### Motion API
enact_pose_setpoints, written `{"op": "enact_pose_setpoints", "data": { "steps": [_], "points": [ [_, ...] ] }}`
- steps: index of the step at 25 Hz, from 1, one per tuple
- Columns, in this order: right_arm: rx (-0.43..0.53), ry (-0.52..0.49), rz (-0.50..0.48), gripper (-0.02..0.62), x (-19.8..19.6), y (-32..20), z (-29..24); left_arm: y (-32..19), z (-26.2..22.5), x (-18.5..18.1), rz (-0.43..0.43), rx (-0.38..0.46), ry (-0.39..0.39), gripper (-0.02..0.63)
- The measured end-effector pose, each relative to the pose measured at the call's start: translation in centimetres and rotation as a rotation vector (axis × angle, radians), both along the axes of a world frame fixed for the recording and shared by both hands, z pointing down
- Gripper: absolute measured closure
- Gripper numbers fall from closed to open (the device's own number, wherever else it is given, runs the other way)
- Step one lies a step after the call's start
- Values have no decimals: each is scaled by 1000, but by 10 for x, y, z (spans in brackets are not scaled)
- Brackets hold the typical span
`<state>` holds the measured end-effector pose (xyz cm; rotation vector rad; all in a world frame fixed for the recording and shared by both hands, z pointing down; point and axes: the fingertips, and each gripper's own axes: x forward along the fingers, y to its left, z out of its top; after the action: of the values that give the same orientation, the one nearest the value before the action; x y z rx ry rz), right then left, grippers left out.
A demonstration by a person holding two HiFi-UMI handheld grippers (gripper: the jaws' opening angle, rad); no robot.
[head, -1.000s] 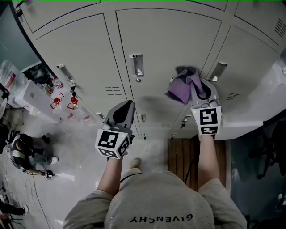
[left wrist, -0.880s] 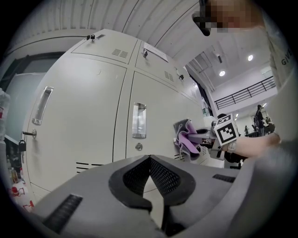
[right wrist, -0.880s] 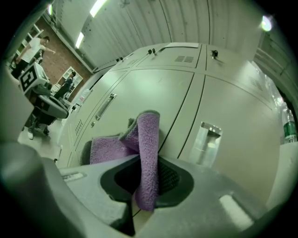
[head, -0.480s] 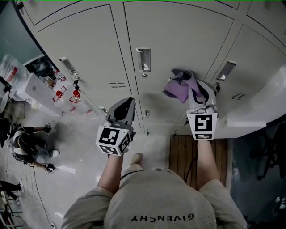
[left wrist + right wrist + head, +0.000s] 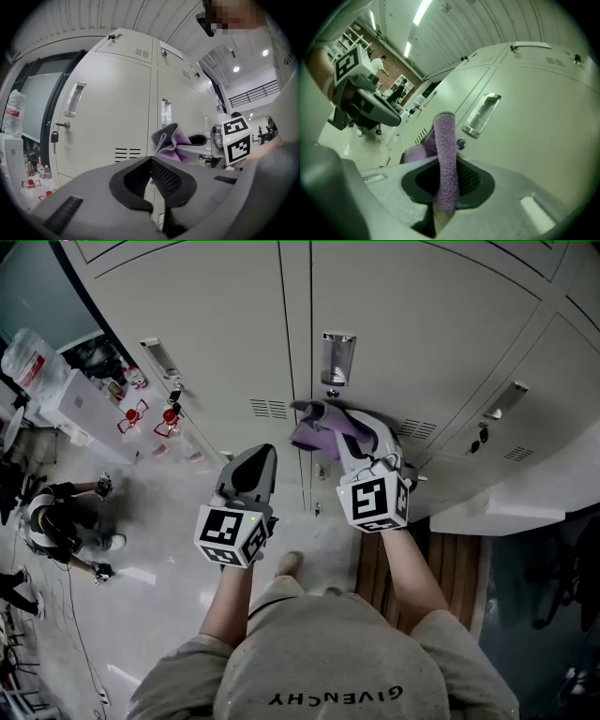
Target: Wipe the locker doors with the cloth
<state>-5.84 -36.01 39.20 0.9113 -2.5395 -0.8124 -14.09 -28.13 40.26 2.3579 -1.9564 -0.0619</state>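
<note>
Grey locker doors (image 5: 412,315) fill the top of the head view. My right gripper (image 5: 326,424) is shut on a purple cloth (image 5: 311,430), which is held against the middle door just below its recessed handle (image 5: 337,356) and beside the vent slots (image 5: 270,409). In the right gripper view the cloth (image 5: 446,154) stands folded between the jaws, near the handle (image 5: 482,115) and the round lock (image 5: 461,143). My left gripper (image 5: 259,461) hangs shut and empty, left of the cloth and off the door. The left gripper view shows its jaws (image 5: 151,163) together and the cloth (image 5: 168,140) beyond.
A padlock (image 5: 54,137) hangs on the left door. Bottles with red caps (image 5: 150,416) and a white box (image 5: 70,409) stand at the lockers' left end. A person (image 5: 56,526) crouches on the floor at left. A white ledge (image 5: 511,507) and wooden boards (image 5: 461,568) are at right.
My right gripper has carried the cloth leftward from near the right door's handle to below the middle door's handle. The left gripper has barely moved.
</note>
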Motion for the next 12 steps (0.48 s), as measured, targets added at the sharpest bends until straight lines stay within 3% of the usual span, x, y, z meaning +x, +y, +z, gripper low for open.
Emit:
{"op": "enact_pose_setpoints", "data": {
  "steps": [7,12],
  "points": [
    [35,103,10,541,-30,-3,17,4,4,-19,-34,-7,-8,607],
    [26,97,44,538,-24,-9,16,-1,2,-13,-13,-5,-16,607]
  ]
}}
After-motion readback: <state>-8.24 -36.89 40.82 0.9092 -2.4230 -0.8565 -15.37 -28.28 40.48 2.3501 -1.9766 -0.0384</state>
